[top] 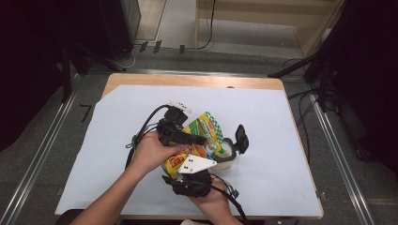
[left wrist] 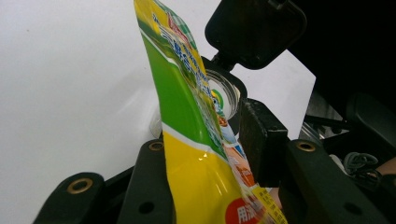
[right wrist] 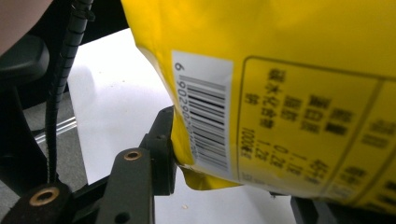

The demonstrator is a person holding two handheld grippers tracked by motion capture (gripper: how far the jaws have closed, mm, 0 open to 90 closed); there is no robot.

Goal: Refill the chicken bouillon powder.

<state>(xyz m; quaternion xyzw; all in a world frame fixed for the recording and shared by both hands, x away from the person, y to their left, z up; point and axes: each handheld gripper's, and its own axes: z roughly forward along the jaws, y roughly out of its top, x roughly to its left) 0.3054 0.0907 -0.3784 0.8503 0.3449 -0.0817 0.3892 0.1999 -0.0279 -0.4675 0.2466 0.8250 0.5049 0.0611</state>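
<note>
A yellow and green snack bag (top: 202, 127) is held up over the middle of the table by both grippers. My left gripper (top: 199, 139) is shut on the bag's side; in the left gripper view (left wrist: 208, 144) the bag (left wrist: 187, 121) stands edge-on between the jaws. My right gripper (top: 187, 176) is shut on the bag's lower edge (right wrist: 280, 93), beside the barcode (right wrist: 205, 121). Just behind the bag sits a clear round jar (top: 228, 153) with its black hinged lid (top: 241, 138) flipped up. The jar's mouth (left wrist: 225, 95) and lid (left wrist: 254, 30) show past the bag.
A white sheet (top: 263, 112) covers most of the wooden table (top: 187, 80). Black cables (top: 143, 129) trail from the left gripper. Beyond the table edges are grey floor and metal rails (top: 37, 150), with dark equipment at both sides.
</note>
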